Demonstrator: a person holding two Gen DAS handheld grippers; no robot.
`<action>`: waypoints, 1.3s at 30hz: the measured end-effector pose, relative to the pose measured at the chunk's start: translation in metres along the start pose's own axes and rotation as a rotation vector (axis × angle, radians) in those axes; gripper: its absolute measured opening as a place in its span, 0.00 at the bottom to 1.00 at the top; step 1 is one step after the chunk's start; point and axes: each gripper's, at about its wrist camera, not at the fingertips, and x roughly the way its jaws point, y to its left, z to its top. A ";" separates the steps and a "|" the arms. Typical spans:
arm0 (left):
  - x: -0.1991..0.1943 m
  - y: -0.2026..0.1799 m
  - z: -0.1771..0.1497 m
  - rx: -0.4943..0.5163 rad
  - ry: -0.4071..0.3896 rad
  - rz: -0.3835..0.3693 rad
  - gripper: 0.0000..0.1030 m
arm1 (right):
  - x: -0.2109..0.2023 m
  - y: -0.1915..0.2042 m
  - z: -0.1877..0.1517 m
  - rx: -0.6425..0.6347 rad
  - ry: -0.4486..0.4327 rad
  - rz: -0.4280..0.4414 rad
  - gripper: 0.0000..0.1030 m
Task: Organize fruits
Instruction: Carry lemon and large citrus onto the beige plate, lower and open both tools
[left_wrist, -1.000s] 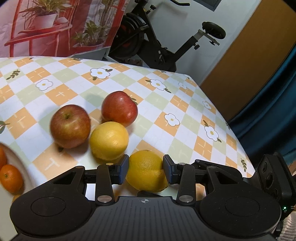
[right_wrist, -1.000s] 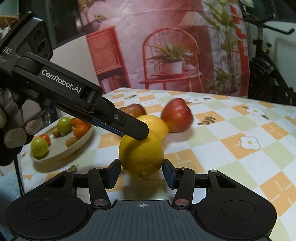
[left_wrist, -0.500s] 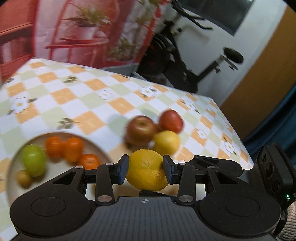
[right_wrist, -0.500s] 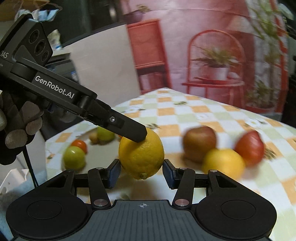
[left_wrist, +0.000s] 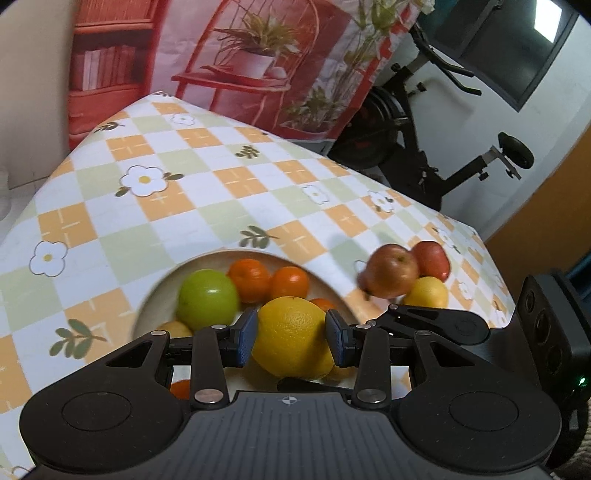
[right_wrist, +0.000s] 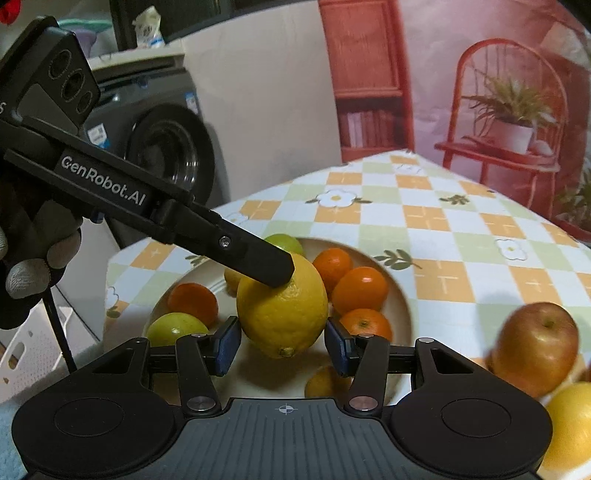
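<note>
One yellow lemon (left_wrist: 291, 336) is gripped by both tools and hangs just above the white plate (left_wrist: 221, 255). My left gripper (left_wrist: 291, 336) is shut on it, pads on both sides. My right gripper (right_wrist: 282, 343) is shut on the same lemon (right_wrist: 282, 314), with a left gripper finger (right_wrist: 258, 258) pressing its upper side. The plate (right_wrist: 400, 295) holds a green apple (left_wrist: 207, 299), several small oranges (right_wrist: 360, 290) and other small fruit. On the cloth to the right lie a brownish-red apple (left_wrist: 391, 271), a red apple (left_wrist: 432, 260) and a yellow citrus (left_wrist: 428, 293).
The checked tablecloth (left_wrist: 207, 206) ends close behind and left of the plate. A washing machine (right_wrist: 166, 147) and a white basket (right_wrist: 29, 350) stand beyond the left edge, an exercise bike (left_wrist: 424, 147) behind the table. A gloved hand (right_wrist: 26, 273) holds the left tool.
Both grippers have carried the lemon leftward, from beside the apples and yellow citrus to above the plate. Their grip on it has not changed.
</note>
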 end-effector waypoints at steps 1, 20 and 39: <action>0.000 0.003 0.000 -0.007 0.000 -0.001 0.41 | 0.004 0.001 0.001 -0.007 0.011 0.001 0.45; -0.009 0.031 -0.009 -0.092 -0.007 0.021 0.41 | 0.029 0.022 0.013 -0.079 0.066 0.016 0.45; -0.011 0.005 -0.005 -0.017 -0.012 0.172 0.41 | -0.036 0.006 -0.005 -0.045 -0.063 -0.068 0.45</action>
